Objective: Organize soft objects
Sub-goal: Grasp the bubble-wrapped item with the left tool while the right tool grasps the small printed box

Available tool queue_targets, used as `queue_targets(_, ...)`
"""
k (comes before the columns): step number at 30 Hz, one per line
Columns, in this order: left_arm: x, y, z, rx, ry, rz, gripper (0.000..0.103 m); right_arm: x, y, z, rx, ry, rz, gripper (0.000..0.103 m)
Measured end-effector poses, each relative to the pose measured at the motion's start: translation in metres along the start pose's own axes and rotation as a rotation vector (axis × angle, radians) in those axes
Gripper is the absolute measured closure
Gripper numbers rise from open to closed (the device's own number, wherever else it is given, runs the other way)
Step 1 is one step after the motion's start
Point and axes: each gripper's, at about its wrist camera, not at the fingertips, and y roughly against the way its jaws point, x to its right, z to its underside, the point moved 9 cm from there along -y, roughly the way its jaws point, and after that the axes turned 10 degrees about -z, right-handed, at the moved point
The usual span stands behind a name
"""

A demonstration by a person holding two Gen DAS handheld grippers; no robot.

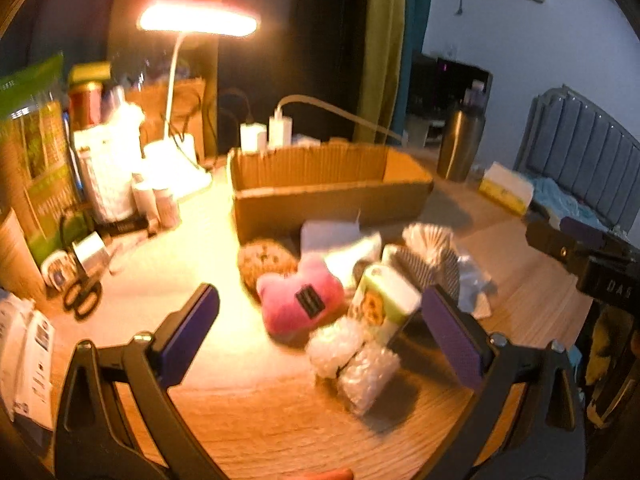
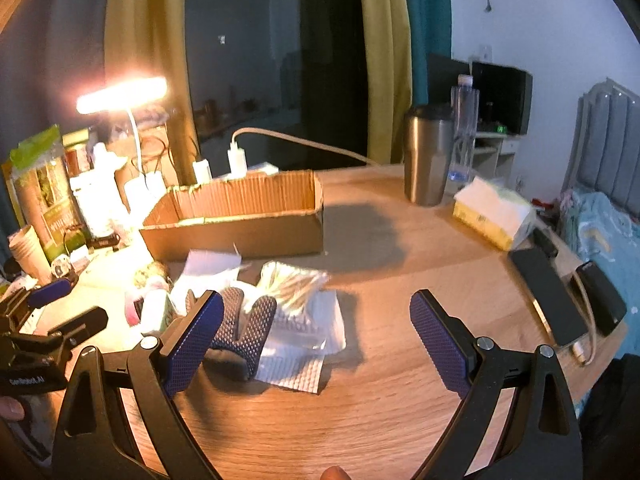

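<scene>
Left hand-held gripper (image 1: 320, 328): wide open, empty, over pink plush (image 1: 298, 300).
Right hand-held gripper (image 2: 316, 334): wide open, empty, near glove (image 2: 244, 320).
Soft pile: on bench (image 2: 380, 400), before cardboard box (image 2: 240, 216).
Risk: crowded pile; closing may snag bubble wrap (image 1: 352, 364) too.

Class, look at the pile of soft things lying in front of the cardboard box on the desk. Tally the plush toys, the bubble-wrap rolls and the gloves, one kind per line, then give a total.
Plush toys: 2, pink plush toy and brown round plush toy
Bubble-wrap rolls: 2, and
Gloves: 1, dark dotted knit glove
Total: 5
</scene>
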Motion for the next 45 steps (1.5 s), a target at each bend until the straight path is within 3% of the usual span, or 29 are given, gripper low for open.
queue_targets(8,0.011,-0.035,0.035,-0.14,-0.025,0.03,0.002,-0.006,-0.02,0.008,-0.046,0.001,-0.023,0.007)
queue_targets(9,0.015,-0.038,0.039,-0.158,-0.04,0.037,0.005,-0.008,-0.021,0.008,-0.049,0.003,-0.025,0.007)
queue_targets(13,0.024,-0.051,0.056,-0.228,-0.073,0.071,0.04,-0.018,-0.025,0.008,-0.06,0.021,-0.047,0.007)
queue_targets(16,0.025,-0.055,0.061,-0.253,-0.066,0.105,0.053,-0.032,-0.029,0.008,-0.071,0.042,-0.08,0.007)
queue_targets(19,0.026,-0.054,0.061,-0.242,-0.068,0.131,0.061,-0.049,-0.034,0.008,-0.086,0.067,-0.123,0.007)
queue_targets(25,0.021,-0.044,0.059,-0.211,-0.061,0.169,0.066,-0.095,-0.053,0.011,-0.139,0.105,-0.258,0.007)
queue_targets(27,0.015,-0.042,0.058,-0.207,-0.049,0.175,0.066,-0.109,-0.061,0.013,-0.158,0.112,-0.289,0.017)
queue_targets(29,0.009,-0.039,0.057,-0.196,-0.038,0.178,0.066,-0.117,-0.069,0.016,-0.182,0.109,-0.309,0.039)
queue_targets(33,-0.003,-0.033,0.054,-0.18,-0.021,0.175,0.066,-0.124,-0.083,0.023,-0.235,0.112,-0.311,0.054)
queue_targets(35,-0.008,-0.028,0.051,-0.164,-0.021,0.174,0.066,-0.127,-0.086,0.026,-0.247,0.125,-0.311,0.075)
queue_targets(45,0.0,-0.007,0.024,-0.095,-0.032,0.201,0.066,-0.125,-0.06,-0.005,-0.174,0.158,-0.338,0.077)
